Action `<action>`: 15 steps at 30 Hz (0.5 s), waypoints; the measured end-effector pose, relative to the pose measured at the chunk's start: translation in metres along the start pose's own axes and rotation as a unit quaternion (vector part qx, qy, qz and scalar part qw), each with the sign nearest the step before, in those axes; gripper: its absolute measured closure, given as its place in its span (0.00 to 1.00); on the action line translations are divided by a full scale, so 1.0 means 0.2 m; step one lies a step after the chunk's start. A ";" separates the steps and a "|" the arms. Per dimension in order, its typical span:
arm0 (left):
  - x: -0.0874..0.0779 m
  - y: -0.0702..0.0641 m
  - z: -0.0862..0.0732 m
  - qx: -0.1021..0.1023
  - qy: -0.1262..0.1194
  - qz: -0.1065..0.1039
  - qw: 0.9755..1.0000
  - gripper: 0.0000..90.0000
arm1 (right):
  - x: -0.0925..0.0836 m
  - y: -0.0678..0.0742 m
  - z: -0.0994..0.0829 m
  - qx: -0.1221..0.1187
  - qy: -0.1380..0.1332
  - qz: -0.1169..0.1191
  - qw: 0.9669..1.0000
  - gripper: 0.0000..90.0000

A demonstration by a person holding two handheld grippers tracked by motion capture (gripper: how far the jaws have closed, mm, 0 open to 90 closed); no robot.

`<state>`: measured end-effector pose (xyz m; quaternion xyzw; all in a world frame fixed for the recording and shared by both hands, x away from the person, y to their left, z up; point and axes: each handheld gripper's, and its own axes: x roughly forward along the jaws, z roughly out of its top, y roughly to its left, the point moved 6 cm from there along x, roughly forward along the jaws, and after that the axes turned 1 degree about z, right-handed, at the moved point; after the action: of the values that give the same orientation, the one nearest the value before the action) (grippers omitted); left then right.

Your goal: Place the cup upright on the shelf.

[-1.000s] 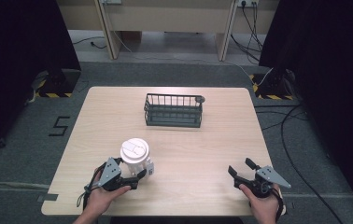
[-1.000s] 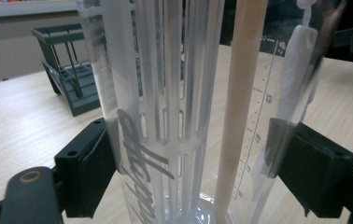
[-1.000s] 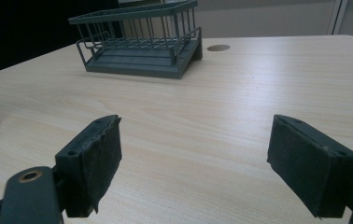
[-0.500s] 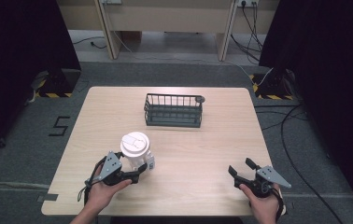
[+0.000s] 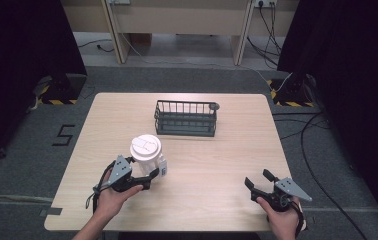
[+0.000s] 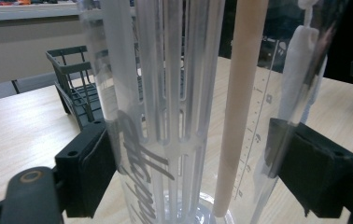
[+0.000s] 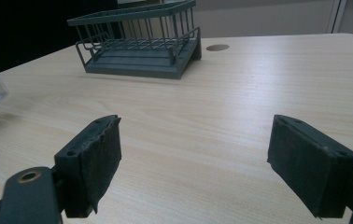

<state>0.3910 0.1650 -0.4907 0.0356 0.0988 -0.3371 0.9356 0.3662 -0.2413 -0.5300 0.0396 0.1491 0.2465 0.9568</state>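
The left gripper [image 5: 144, 175] clasps the upright clear tumbler [image 5: 145, 152] at the table's [image 5: 227, 165] near-left, the wire basket [image 5: 186, 118] lying ahead-right; the right gripper [image 5: 261, 183] waits open-jawed, empty.

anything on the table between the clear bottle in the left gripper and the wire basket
Nothing visible. The left gripper is closed on the clear bottle, and bare table lies between it and the wire basket. The right gripper sits open, off to the side.
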 end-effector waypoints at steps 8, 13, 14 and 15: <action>0.04 0.00 0.03 0.003 0.001 0.002 1.000 0.19 | 0.00 0.00 0.00 0.000 0.000 -0.001 1.000 0.20; 0.06 0.01 0.06 0.007 -0.001 0.002 1.000 0.19 | 0.00 0.00 0.00 0.000 -0.001 -0.001 1.000 0.20; 0.07 0.01 0.07 0.006 -0.001 0.002 1.000 0.19 | 0.00 0.00 0.00 0.001 -0.001 -0.001 1.000 0.20; 0.07 0.01 0.07 0.006 -0.001 0.002 1.000 0.19 | 0.00 0.00 0.00 0.001 -0.001 -0.001 1.000 0.20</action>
<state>0.4051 0.1561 -0.4806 0.0406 0.0955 -0.3357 0.9362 0.3661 -0.2413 -0.5300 0.0409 0.1485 0.2451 0.9572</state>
